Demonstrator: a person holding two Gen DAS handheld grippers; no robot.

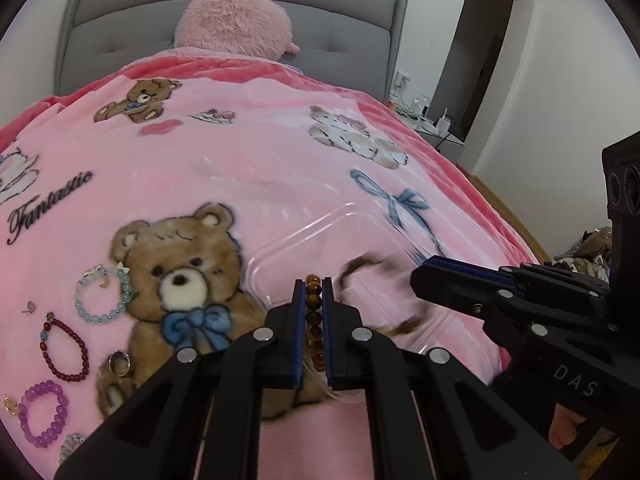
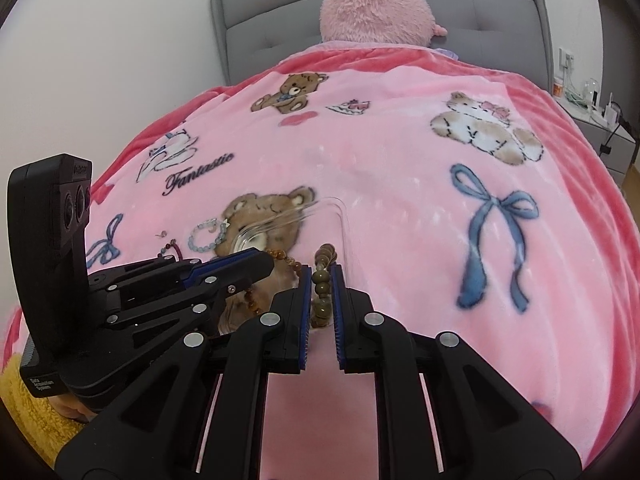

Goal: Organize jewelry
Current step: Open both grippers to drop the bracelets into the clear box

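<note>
The job is only just getting going. The clear plastic tray [image 1: 360, 216] is sitting on the pink bear blanket [image 1: 260, 160] on the bed, and it is looking almost bare inside. No jewelry is lying flat in it yet, as far as I am able to tell, though its see-through floor is making that hard to judge.

The left gripper [image 1: 311, 284] is squeezing its fingers on a brown bead bracelet [image 1: 314, 320], and it is hanging right over the near edge of the tray. The right gripper [image 2: 320, 270] is squeezing its fingers on a green bead bracelet [image 2: 322, 292], also close to the tray. The rest of that green bracelet is looking blurry over the tray in the left view. So two bracelets are being carried and seem about to go in.

More things are waiting on the blanket to the left of the tray: a pale blue bracelet [image 1: 102, 294], a dark red bracelet [image 1: 64, 350], a purple bracelet [image 1: 42, 414], a ring [image 1: 120, 363], and a few tiny pieces I am not able to make out. All of those are lying outside the tray.
</note>
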